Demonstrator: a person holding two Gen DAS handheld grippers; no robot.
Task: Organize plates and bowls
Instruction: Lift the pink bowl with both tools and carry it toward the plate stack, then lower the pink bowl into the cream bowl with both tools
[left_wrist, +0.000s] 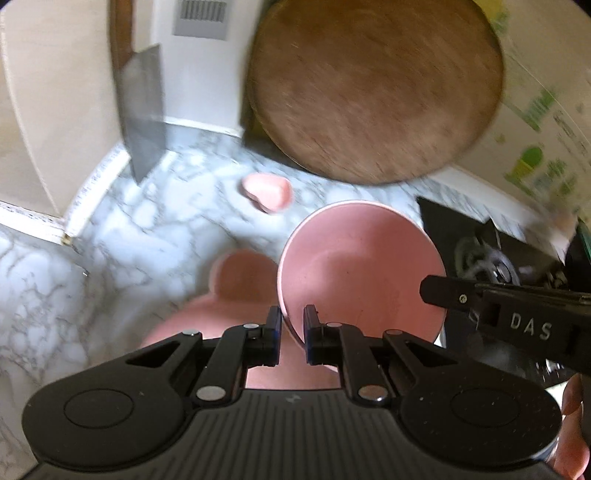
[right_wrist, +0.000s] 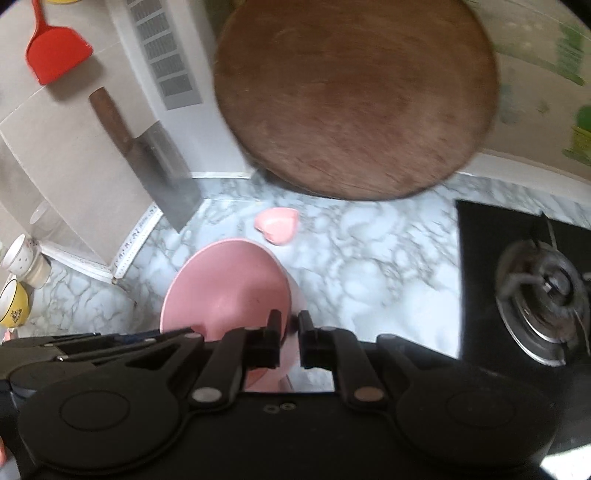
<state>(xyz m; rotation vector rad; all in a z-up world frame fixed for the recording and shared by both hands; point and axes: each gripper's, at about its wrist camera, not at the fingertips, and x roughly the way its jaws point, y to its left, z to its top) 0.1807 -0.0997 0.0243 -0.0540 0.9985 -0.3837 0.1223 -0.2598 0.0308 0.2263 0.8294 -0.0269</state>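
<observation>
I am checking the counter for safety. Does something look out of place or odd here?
Yes. A cleaver leans blade-down against the wall panel, its edge on the marble counter, near the small heart-shaped dish. An unsecured blade could slip. No spill or breakage shows.

Pink bowl (left_wrist: 354, 266) tilted, lifted above marble counter (right_wrist: 369, 251); small pink heart dish (right_wrist: 277, 225) resting near back.

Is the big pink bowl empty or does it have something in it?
Empty: the pink bowl shows only bare pink interior in both wrist views.
</observation>
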